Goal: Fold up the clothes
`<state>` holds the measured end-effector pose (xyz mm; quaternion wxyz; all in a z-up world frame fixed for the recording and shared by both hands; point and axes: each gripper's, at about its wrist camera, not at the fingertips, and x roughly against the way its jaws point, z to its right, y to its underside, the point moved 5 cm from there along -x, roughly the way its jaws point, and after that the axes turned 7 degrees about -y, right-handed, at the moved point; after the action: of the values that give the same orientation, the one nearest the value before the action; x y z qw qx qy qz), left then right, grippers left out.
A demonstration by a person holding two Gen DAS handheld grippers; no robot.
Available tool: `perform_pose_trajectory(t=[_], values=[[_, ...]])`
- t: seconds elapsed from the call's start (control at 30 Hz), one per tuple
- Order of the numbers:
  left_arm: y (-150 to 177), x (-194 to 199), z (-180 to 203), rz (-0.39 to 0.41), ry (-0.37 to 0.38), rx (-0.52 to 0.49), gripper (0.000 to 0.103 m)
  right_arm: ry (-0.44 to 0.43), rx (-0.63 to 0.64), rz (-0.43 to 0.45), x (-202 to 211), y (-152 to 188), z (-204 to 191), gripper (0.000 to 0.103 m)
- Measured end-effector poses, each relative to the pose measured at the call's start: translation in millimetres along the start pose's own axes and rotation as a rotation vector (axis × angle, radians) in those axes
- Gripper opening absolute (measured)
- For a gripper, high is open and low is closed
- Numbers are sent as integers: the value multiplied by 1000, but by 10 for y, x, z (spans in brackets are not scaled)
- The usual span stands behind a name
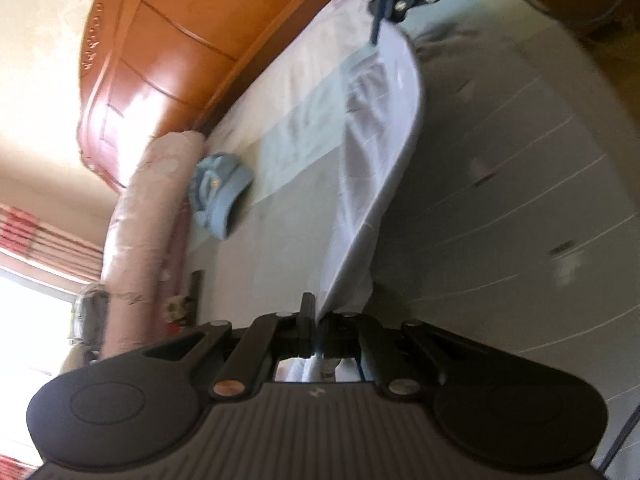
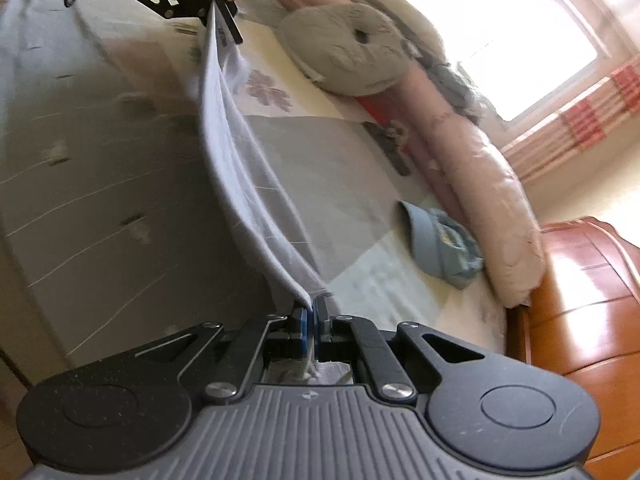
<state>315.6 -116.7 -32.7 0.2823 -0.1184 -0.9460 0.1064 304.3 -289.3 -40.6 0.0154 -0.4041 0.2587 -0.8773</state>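
Observation:
A white garment (image 1: 376, 128) hangs stretched between both grippers above the bed. My left gripper (image 1: 316, 312) is shut on one end of it, the cloth pinched between the fingers. At the top of the left wrist view, the right gripper (image 1: 378, 20) grips the far end. In the right wrist view the same white garment (image 2: 240, 176) runs away in a sagging band. My right gripper (image 2: 311, 308) is shut on its near corner, and the left gripper (image 2: 222, 8) holds the far end at the top.
The bed sheet (image 1: 500, 200) is grey with thin lines. A folded light-blue garment (image 2: 440, 244) lies near a rolled pink quilt (image 2: 492, 184). A grey plush toy (image 2: 352, 48) rests by the window. An orange wooden headboard (image 1: 160, 52) bounds the bed.

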Motion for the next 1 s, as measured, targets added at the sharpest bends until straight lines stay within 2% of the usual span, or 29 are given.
perform_pose_trajectory(t=[0.27, 0.43, 0.6, 0.77, 1.0], values=[[-327, 281, 409, 50, 169, -32, 0, -73, 226, -63, 51, 277, -244, 3], [-418, 310, 682, 70, 278, -59, 0, -34, 433, -123, -3, 483, -472, 3], [-423, 298, 822, 84, 367, -66, 0, -14, 546, -145, -19, 593, -697, 3], [-420, 235, 853, 94, 430, -31, 0, -8, 586, -181, -100, 724, -777, 3], [-421, 163, 973, 87, 531, 6, 0, 1, 538, -168, -137, 677, -776, 3]])
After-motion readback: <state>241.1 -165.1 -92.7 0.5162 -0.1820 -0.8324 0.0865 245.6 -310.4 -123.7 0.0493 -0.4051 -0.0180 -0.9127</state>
